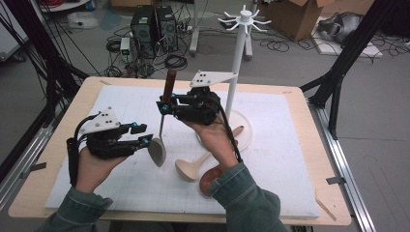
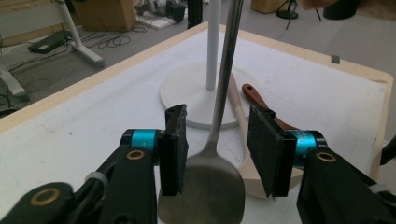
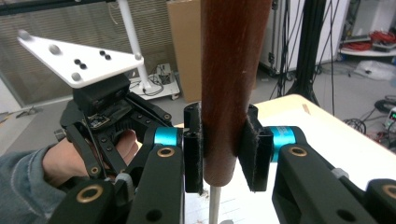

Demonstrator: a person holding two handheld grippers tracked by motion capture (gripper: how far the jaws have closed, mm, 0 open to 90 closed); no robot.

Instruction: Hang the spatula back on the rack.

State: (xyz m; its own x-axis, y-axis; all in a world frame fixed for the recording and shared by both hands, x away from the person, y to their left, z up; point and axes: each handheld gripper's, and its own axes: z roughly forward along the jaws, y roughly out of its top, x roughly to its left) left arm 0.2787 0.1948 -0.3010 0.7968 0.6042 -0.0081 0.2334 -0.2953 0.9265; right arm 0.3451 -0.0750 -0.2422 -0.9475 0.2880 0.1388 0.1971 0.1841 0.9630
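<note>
Over the middle of the counter (image 1: pixel 72 145), my right claw (image 1: pixel 166 104) clamps the dark wooden handle of a metal spatula (image 1: pixel 157 150), holding it upright, blade down. My left claw (image 1: pixel 141 134) stands open around the blade without pressing it. Stiff and light, I judge; the smooth shaft looks slippery, so the handle is the place to grip.

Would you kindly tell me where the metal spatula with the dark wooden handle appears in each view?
High view: the spatula stands upright at centre, handle in the right gripper, blade by the left gripper.
Left gripper view: its blade sits at bottom centre between that gripper's open jaws, shaft rising to the top edge.
Right gripper view: its wooden handle stands at centre, clamped by the jaws.
Shared landmark: the white hanging stand.
</note>
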